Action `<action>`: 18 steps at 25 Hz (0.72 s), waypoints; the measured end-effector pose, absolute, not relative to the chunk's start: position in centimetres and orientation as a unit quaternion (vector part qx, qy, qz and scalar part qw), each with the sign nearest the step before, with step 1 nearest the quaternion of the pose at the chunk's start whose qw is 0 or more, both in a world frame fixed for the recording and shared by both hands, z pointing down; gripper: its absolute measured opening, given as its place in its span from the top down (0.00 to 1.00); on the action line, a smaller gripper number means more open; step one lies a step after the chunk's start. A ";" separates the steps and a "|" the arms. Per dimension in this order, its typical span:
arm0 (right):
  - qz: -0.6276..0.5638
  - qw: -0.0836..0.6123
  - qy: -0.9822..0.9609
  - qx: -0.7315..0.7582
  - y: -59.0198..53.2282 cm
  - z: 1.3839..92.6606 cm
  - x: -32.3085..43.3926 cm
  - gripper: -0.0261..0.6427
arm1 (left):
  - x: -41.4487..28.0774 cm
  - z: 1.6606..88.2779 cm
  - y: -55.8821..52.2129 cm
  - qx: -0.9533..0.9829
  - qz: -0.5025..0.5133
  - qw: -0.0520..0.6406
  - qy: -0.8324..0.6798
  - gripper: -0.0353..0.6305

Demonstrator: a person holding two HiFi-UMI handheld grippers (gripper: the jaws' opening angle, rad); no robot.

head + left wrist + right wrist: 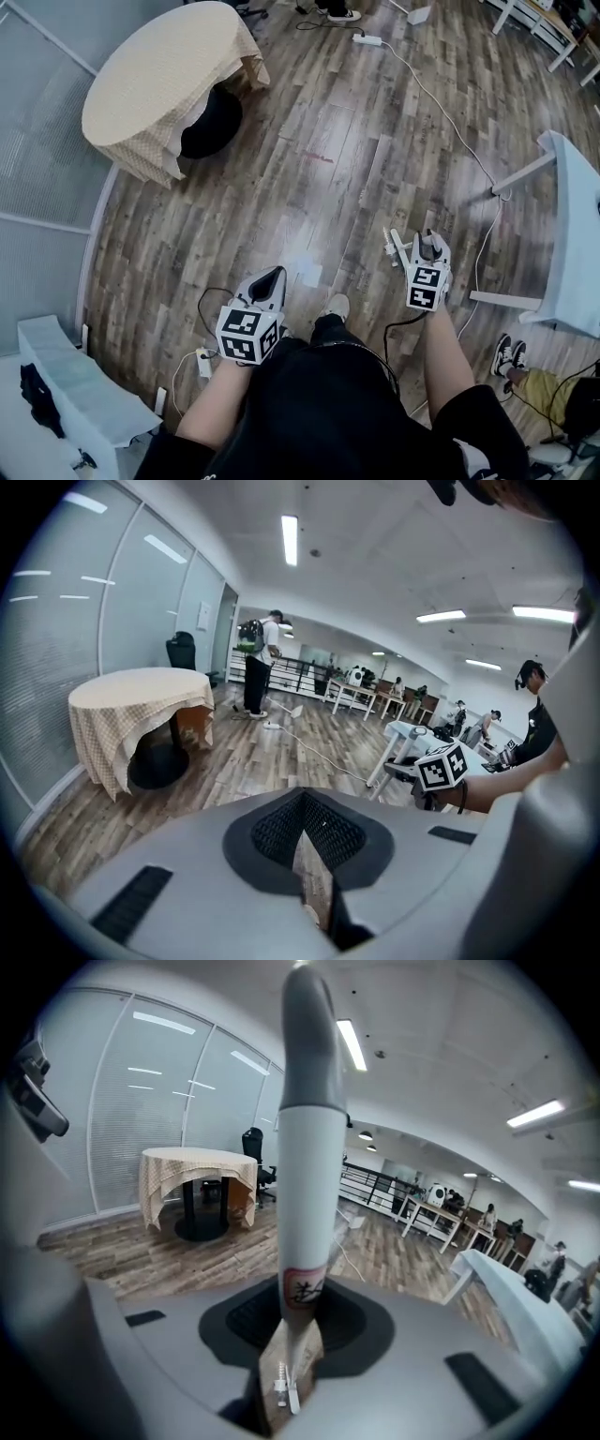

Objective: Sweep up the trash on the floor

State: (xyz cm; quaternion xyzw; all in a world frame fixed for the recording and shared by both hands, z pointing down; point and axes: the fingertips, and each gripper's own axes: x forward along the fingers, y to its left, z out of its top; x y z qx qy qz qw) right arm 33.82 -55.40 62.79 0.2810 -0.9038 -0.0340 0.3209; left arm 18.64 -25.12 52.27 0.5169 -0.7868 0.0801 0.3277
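In the head view a pale scrap of paper (307,272) lies on the wooden floor just ahead of my shoe (336,306). My right gripper (427,241) is shut on a grey and white broom handle (305,1147), which rises straight up between its jaws (292,1354). From the head view only a short white piece of this handle (400,249) shows. My left gripper (273,276) is to the left of the paper, shut with nothing in it. In its own view the left gripper (305,846) shows only a thin slit with floor behind.
A round table with a beige cloth (164,80) stands at the far left. At the right is a white table (574,234), with a white cable (441,112) running to a power strip (367,39). Another person's shoes (511,354) are at lower right. A person with a backpack (258,663) stands far off.
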 end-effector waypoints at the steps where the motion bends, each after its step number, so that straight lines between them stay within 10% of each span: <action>1: -0.033 0.321 -0.905 0.276 -54.6 62.6 33.2 0.82 | 18.6 52.2 -24.5 0.516 0.075 0.328 -0.788 0.95; 18: -0.005 0.332 -0.925 0.186 -38.0 61.4 21.4 0.82 | 15.1 52.4 -11.1 0.448 0.022 0.329 -0.831 0.95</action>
